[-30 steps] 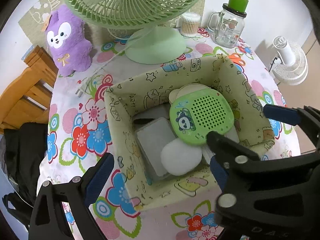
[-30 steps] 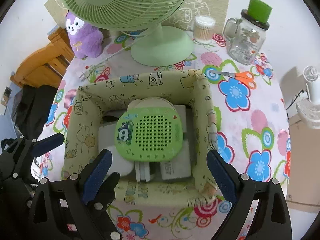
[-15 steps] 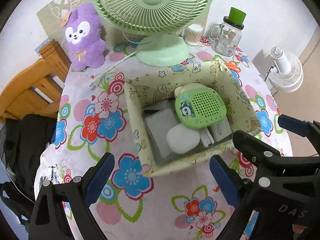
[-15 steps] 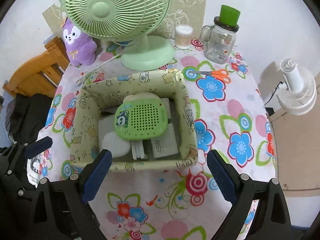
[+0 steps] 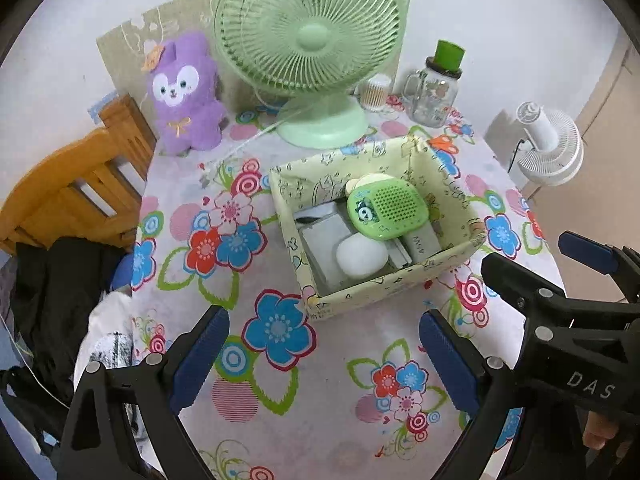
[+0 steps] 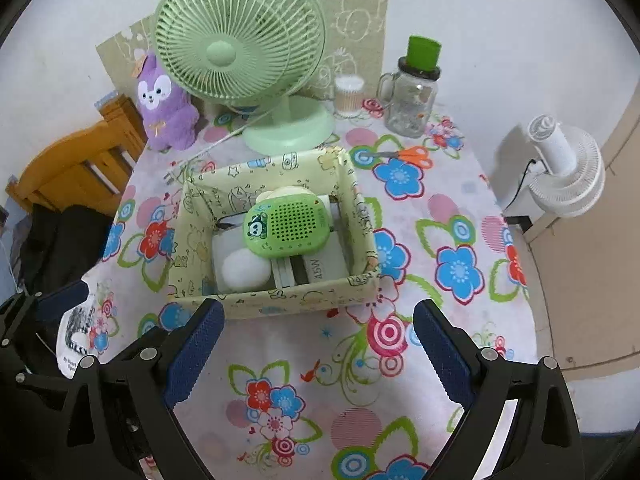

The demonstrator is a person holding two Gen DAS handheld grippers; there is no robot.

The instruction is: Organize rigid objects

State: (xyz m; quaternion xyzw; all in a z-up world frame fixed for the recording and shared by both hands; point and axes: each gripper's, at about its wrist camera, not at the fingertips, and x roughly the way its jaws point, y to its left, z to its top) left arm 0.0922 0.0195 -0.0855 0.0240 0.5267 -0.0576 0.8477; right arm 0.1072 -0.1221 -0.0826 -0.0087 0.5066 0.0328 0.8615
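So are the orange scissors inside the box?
No, the orange scissors lie on the flowery tablecloth, outside the box.

Ahead of me a white wall [image 6: 480, 20] backs a table [image 6: 320, 344] under a flowered cloth. A wooden chair [image 5: 68, 196] stands at my left with dark clothing [image 5: 60, 276] heaped beside it, and a white fan [image 6: 568, 172] sits low at my right, its cord running down the wall. The light is soft and even.

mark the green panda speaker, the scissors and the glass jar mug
green panda speaker [image 6: 289, 225], right wrist view, on its perforated grille.
scissors [image 6: 414, 154], right wrist view, on the orange handles.
glass jar mug [image 6: 412, 108], right wrist view, on the clear body.
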